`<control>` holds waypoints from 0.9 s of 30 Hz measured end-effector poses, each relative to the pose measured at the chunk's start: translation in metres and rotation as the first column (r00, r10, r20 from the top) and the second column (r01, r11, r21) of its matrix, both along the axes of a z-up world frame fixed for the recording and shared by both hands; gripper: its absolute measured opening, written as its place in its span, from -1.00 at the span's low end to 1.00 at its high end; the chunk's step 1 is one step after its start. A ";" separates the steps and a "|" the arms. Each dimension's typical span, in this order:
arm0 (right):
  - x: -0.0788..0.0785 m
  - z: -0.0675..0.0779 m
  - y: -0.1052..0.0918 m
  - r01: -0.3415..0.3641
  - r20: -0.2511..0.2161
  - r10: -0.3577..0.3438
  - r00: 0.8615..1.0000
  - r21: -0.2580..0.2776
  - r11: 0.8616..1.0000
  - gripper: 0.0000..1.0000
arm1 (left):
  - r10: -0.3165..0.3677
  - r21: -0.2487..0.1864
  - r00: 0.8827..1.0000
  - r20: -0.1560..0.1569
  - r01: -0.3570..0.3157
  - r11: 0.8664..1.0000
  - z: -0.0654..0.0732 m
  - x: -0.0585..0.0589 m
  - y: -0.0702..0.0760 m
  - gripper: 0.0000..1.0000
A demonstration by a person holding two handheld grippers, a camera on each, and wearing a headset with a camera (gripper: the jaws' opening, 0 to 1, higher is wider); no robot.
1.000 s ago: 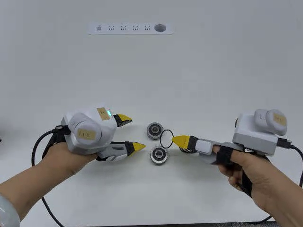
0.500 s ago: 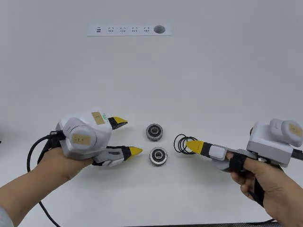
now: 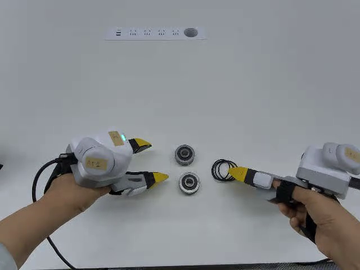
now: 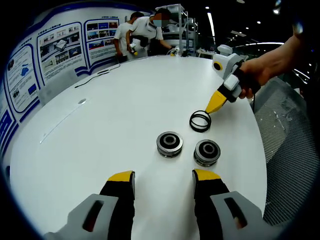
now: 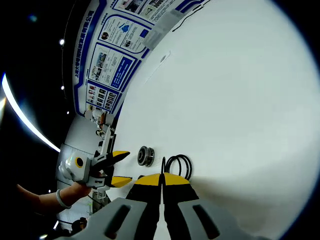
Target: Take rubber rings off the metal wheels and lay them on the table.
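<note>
Right gripper (image 3: 233, 171): shifted rightward, jaws pressed together, tip touching rubber rings (image 3: 223, 170), centre-right.
Left gripper (image 3: 155, 160): spread, lower left.
Handling: likely light, floppy; pinch one band's edge.

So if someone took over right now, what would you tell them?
Left claw: open, empty, facing the far wheel and near wheel.
Right claw: shut, tip at the rubber rings; pinching one or not, cannot tell.
Done: rings lie overlapping on the table, right of the wheels.
Left: check both wheels for more rings; too small to tell.
</note>
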State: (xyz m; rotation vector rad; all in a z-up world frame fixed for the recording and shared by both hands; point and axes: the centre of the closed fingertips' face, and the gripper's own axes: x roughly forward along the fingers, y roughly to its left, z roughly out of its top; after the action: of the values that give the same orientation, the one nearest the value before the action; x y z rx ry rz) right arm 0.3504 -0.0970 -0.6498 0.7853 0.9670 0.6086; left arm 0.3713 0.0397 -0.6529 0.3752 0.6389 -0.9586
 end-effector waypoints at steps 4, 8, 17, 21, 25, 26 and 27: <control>0.001 -0.002 -0.002 -0.004 0.005 0.004 1.000 -0.014 1.000 -0.96 | -0.001 0.001 1.000 -0.003 0.001 1.000 -0.001 -0.001 0.000 -0.06; 0.001 -0.004 -0.004 -0.007 0.013 0.007 1.000 -0.036 0.999 -0.96 | -0.002 -0.001 1.000 -0.009 0.002 1.000 -0.002 -0.002 0.000 -0.07; -0.001 -0.005 -0.003 -0.025 0.025 0.026 0.999 -0.050 0.998 -0.89 | -0.001 0.001 1.000 -0.012 0.001 1.000 -0.003 -0.003 0.001 -0.08; -0.001 -0.006 -0.005 -0.024 0.029 0.026 0.999 -0.053 0.998 -0.85 | 0.001 -0.002 1.000 -0.011 -0.001 1.000 -0.003 -0.003 0.002 -0.09; -0.001 -0.003 -0.005 -0.031 0.042 0.034 0.999 -0.063 0.998 -0.82 | 0.004 -0.005 1.000 -0.013 -0.004 1.000 -0.003 -0.003 0.002 -0.09; -0.001 -0.003 -0.005 -0.032 0.043 0.035 0.998 -0.065 0.997 -0.81 | 0.005 -0.007 1.000 -0.013 -0.005 1.000 -0.002 -0.003 0.002 -0.09; -0.001 -0.003 -0.006 -0.033 0.045 0.036 0.998 -0.068 0.997 -0.79 | 0.006 -0.007 1.000 -0.012 -0.006 1.000 -0.002 -0.003 0.003 -0.09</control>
State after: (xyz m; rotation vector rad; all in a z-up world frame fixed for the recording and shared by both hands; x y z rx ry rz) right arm 0.3489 -0.1026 -0.6528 0.6931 0.9555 0.6188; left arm 0.3679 0.0424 -0.6545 0.3612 0.6468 -0.9573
